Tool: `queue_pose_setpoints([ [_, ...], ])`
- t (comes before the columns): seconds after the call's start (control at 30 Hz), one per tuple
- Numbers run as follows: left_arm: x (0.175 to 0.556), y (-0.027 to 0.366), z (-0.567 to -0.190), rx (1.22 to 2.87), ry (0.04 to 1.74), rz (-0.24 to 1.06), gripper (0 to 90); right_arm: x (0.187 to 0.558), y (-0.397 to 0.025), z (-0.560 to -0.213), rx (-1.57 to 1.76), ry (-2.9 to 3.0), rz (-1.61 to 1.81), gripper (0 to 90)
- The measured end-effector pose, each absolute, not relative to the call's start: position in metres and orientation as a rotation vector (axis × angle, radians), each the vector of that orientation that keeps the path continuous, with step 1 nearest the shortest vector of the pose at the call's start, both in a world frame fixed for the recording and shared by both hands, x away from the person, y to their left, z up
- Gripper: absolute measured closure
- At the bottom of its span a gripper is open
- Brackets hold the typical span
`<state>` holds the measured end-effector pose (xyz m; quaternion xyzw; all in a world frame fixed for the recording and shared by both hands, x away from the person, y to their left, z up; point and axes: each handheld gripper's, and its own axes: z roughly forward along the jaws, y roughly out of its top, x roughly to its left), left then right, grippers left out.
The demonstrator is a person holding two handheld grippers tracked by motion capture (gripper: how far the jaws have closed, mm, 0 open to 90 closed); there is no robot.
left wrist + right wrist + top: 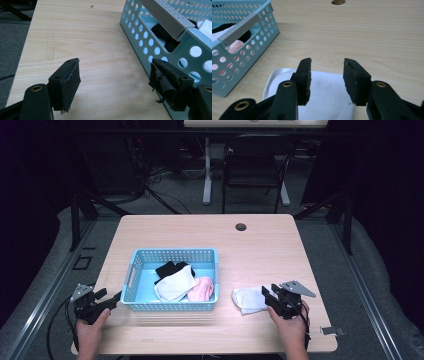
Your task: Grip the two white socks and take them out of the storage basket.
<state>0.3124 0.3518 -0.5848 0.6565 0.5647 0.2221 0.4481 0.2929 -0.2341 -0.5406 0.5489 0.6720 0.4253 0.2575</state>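
The right gripper (pixel 272 301) stood over the white sock (pixel 248 300), which lay flat on the table (pixel 260 250) near its front edge, just right of the blue basket (pixel 172 307). Its jaws were spread, one either side of the sock's near end, with nothing between them; whether the tips touched the cloth could not be told. In the right gripper view the sock (pixel 327 100) ran beneath and between both jaws of that gripper (pixel 327 80), a stance that suited a pick, probably for transfer to the basket.

The left gripper (pixel 114 299) rested at the front left corner of the table, jaws likewise spread and empty. In the left gripper view one jaw sat close against the basket's perforated wall (pixel 150 45), perhaps to steady it; contact was not certain.

The basket held a black item (pixel 170 268), a white sock (pixel 175 285) and a pink one (pixel 202 289), leaving its left half bare. The far half of the table lay free, apart from a cable hole (pixel 241 226). Little margin remained between the sock and the front edge.
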Motion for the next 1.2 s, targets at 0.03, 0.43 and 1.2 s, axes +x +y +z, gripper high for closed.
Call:
queue_pose_setpoints([
  [0.03,0.312,0.352,-0.585,1.626,1.397,0.547,24.4,0.293,-0.233,-0.541,1.486,1.823,1.157,54.4],
  [0.43,0.312,0.353,-0.585,1.612,1.403,0.542,24.4,0.297,-0.214,-0.502,1.376,1.863,1.284,50.6],
  [1.2,0.312,0.354,-0.584,1.619,1.402,0.538,24.4,0.340,-0.120,-0.444,1.173,2.146,1.215,54.6],
])
